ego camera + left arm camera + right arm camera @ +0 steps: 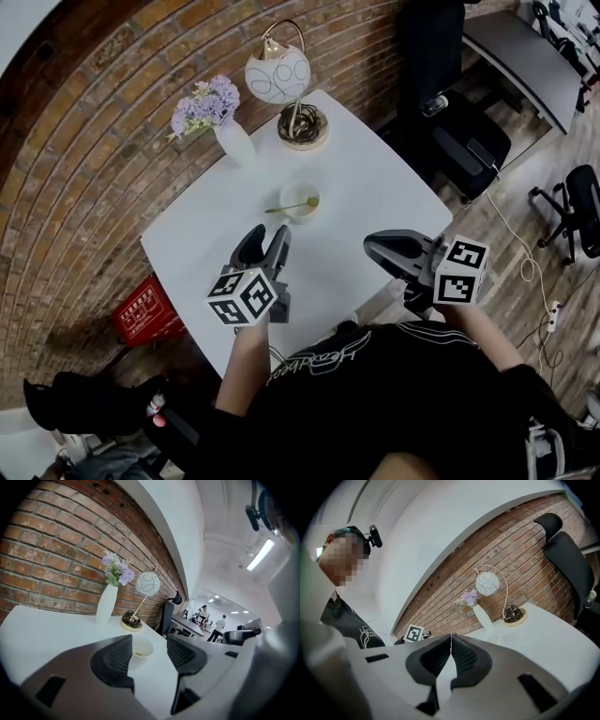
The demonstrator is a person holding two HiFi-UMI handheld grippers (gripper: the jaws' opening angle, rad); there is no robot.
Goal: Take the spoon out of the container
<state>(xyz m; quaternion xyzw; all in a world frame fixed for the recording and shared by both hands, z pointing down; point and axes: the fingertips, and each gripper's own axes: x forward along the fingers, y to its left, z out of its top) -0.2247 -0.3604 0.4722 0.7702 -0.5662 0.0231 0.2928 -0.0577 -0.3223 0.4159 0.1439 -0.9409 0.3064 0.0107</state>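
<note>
A small white bowl stands mid-table on the white table, with a thin greenish spoon resting in it, handle out over the left rim. My left gripper hovers a short way in front of the bowl, open and empty. In the left gripper view the bowl shows between the spread jaws of the left gripper. My right gripper is off to the bowl's front right, above the table's near edge, shut with nothing in it. The right gripper shows its pads meeting.
A white vase of purple flowers and a globe lamp on a round base stand at the table's far side against the brick wall. A red crate sits on the floor left. Black office chairs stand right.
</note>
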